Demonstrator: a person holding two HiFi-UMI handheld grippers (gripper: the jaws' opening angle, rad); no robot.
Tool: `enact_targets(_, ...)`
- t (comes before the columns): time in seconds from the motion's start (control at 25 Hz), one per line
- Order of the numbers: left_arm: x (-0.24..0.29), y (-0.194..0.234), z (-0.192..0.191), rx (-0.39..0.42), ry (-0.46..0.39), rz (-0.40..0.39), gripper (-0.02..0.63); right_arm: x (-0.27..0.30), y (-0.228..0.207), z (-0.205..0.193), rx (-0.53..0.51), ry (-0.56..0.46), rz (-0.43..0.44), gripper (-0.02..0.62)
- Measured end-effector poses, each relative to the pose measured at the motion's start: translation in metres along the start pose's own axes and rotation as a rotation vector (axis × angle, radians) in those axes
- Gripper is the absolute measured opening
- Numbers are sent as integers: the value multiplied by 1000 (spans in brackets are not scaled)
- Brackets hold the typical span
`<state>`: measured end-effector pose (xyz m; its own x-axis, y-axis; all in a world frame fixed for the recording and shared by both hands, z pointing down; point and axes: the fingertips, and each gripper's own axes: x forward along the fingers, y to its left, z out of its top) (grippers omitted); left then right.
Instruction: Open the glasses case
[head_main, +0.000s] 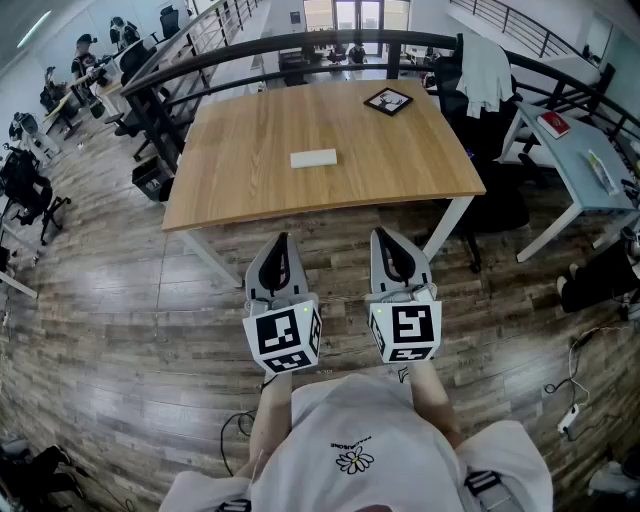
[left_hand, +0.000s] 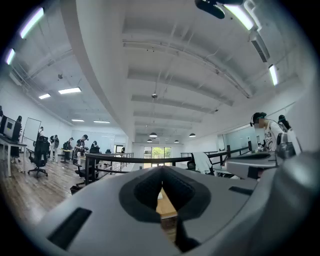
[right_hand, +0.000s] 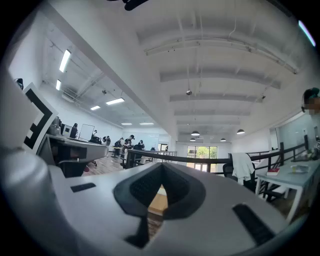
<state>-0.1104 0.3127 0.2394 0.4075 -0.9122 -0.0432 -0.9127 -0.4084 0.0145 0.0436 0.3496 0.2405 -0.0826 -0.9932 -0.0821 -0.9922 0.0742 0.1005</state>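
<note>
A white oblong glasses case (head_main: 313, 158) lies shut near the middle of the wooden table (head_main: 240, 190). My left gripper (head_main: 279, 243) and right gripper (head_main: 386, 239) are held side by side, level, close to the person's body. They hang over the floor, short of the table's near edge and well apart from the case. Both have their jaws shut with nothing between them. In the left gripper view the left gripper (left_hand: 161, 171) shows only a sliver of tabletop under its closed tips. The right gripper (right_hand: 161, 168) shows the same in the right gripper view. The case is not visible in either gripper view.
A black-framed square item (head_main: 388, 100) lies at the table's far edge. A dark curved railing (head_main: 300, 45) runs behind the table. An office chair with a white garment (head_main: 484, 75) and a pale side desk (head_main: 590, 170) stand to the right. Cables (head_main: 575, 405) lie on the wooden floor.
</note>
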Motion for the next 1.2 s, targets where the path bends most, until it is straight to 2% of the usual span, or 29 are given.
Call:
enact_targets(0.44,-2,1,4,-4,-4,-1,17,-2,-3,4,22,-9,9,6)
enact_targets(0.88,-10,-5,-4,9,8,21,17,0,-7,-12,125,6,79,6)
enact_targets(1.04,-3,-2,-13,4,-3,-22,17,9,-3,-17,145,4,104,6)
enact_targets(1.2,16,8,-29,-10,4,-15,17,24,-3,-21,105,0,129,6)
